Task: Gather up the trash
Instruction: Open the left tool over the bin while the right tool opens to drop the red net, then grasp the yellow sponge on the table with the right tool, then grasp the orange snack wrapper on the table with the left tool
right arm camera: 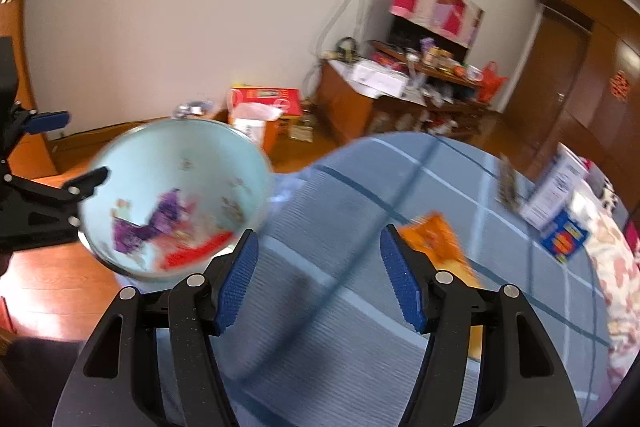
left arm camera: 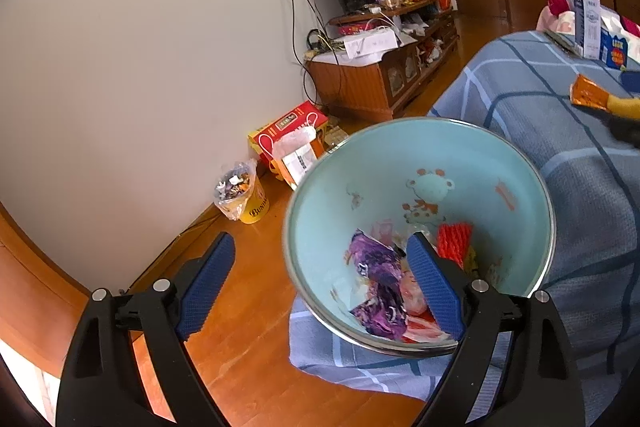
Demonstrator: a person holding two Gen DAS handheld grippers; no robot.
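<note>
Your right gripper (right arm camera: 318, 275) is nearest to the job: jaws part open w/ nothing between them, only blue checked bedspread (right arm camera: 360, 327) under the gap. Your left gripper (left arm camera: 320, 283) has jaws spread wide, also empty. Its right pad hangs over the pale-blue enamel basin w/ the cartoon print (left arm camera: 400, 163); its left pad hangs off the basin's side, over the wooden floor (left arm camera: 240, 327).

The basin is your landmark. It sits on the bedspread at the bed's corner and already holds trash: a purple printed wrapper (left arm camera: 380, 275), a red ribbed packet (left arm camera: 454, 243) and some paler scraps I can't ID.

Next piece, I'd judge, is the flat orange foil snack wrapper (right arm camera: 438, 247). It lies on the bedspread, right of the basin and clear of it, w/ open bedspread between. From your right jaws it's ahead and slightly to the right, partly hidden behind the right pad. Its long axis seems to run away from you, angled toward the basin at the far end; pic is blurred, so approx. The right hand is the much nearer one; in the left view the wrapper sits off at the far right edge.

Beyond the wrapper, further right of the basin: a white carton (right arm camera: 554, 187) and a blue printed pack (right arm camera: 564, 241) by the floral bedding. Could be trash, can't tell.
</note>
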